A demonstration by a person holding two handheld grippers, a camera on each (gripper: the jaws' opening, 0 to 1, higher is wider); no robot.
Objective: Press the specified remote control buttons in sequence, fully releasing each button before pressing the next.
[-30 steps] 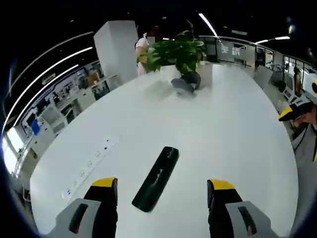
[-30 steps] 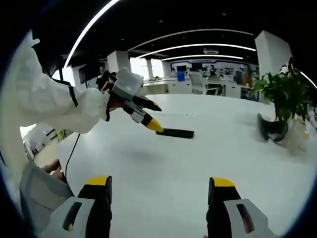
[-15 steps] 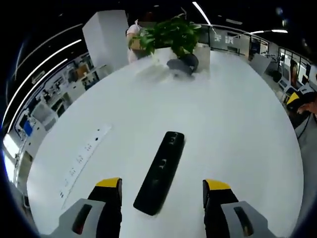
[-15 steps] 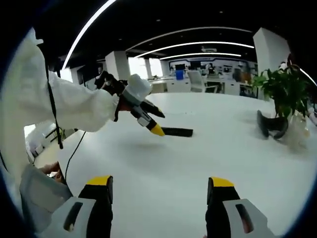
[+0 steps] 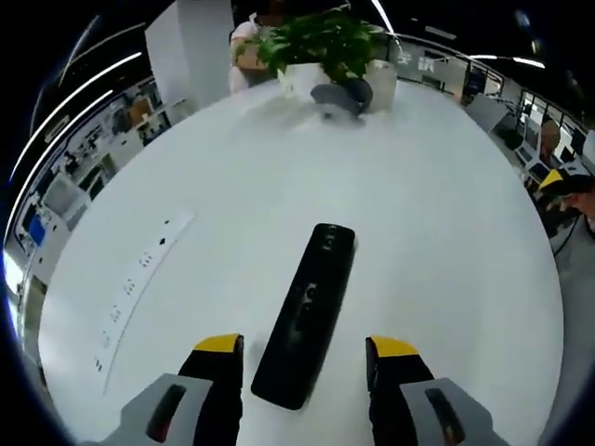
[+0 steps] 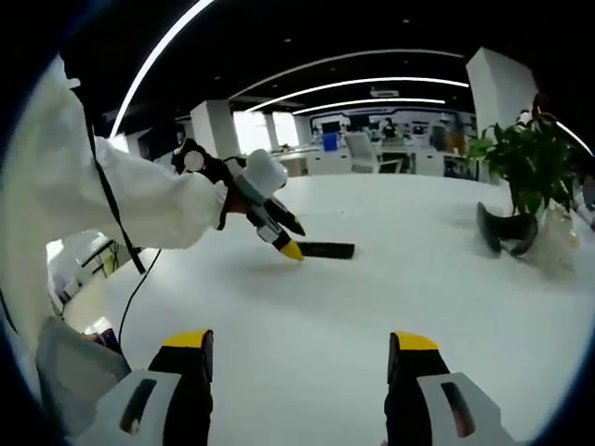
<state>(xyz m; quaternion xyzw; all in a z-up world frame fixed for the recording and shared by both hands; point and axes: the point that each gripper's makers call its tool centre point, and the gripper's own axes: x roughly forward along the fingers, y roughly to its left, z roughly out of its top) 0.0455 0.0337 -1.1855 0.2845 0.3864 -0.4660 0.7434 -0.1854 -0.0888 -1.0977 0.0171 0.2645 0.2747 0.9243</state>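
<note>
A long black remote (image 5: 307, 311) lies flat on the white table (image 5: 437, 232), its buttons facing up. My left gripper (image 5: 305, 346) is open, and its yellow-tipped jaws stand on either side of the remote's near end without touching it. In the right gripper view the same left gripper (image 6: 270, 223), held by a white-sleeved arm, points down with its yellow tip at the near end of the remote (image 6: 327, 249). My right gripper (image 6: 299, 341) is open and holds nothing; it hovers over bare table well short of the remote.
A potted green plant (image 5: 321, 46) and a dark curved object (image 5: 342, 96) stand at the table's far end. A white socket strip (image 5: 139, 283) is set into the table left of the remote. A cable hangs from the sleeve (image 6: 135, 279).
My left gripper has come down and forward over the remote, which now looks larger between its jaws; the jaws stand slightly closer together. The right gripper has barely moved.
</note>
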